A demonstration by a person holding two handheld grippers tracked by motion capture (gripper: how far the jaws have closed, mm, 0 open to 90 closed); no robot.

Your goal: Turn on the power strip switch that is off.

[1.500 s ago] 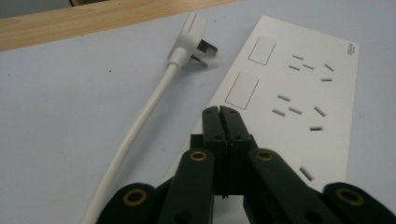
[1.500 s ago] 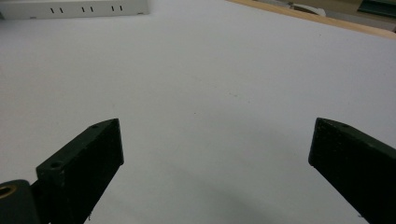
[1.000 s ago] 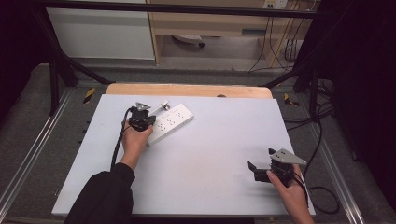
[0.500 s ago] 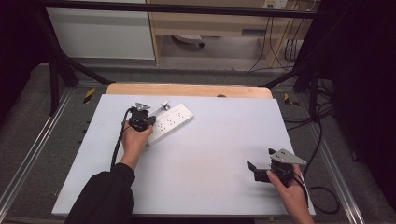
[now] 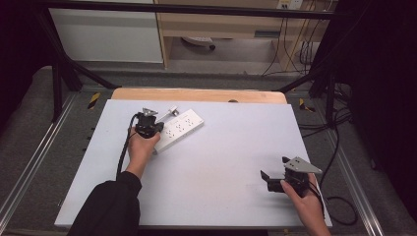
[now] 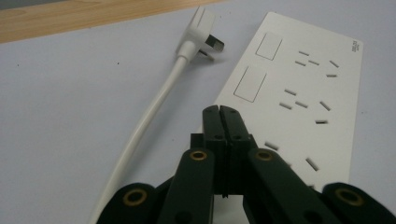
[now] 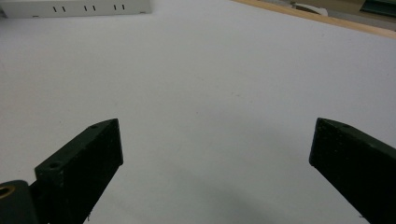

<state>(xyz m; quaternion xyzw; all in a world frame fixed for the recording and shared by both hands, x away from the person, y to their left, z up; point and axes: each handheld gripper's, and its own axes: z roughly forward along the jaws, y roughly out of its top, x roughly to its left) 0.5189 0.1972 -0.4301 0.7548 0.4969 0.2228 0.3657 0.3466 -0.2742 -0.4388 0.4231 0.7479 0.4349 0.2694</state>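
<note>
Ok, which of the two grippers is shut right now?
The left gripper, over the near end of the white power strip: its jaws are pressed together with nothing between them. The right gripper stands wide open above the bare table.

Table (image 5: 226, 162) bare between both grippers; only power strip (image 5: 179, 129) and its plug (image 6: 201, 28) obstruct the far-left area.

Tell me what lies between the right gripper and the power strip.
Nothing: in the high view, bare white table stretches from the right gripper to the power strip. The right gripper view shows the same bare stretch ahead of its open jaws.
</note>
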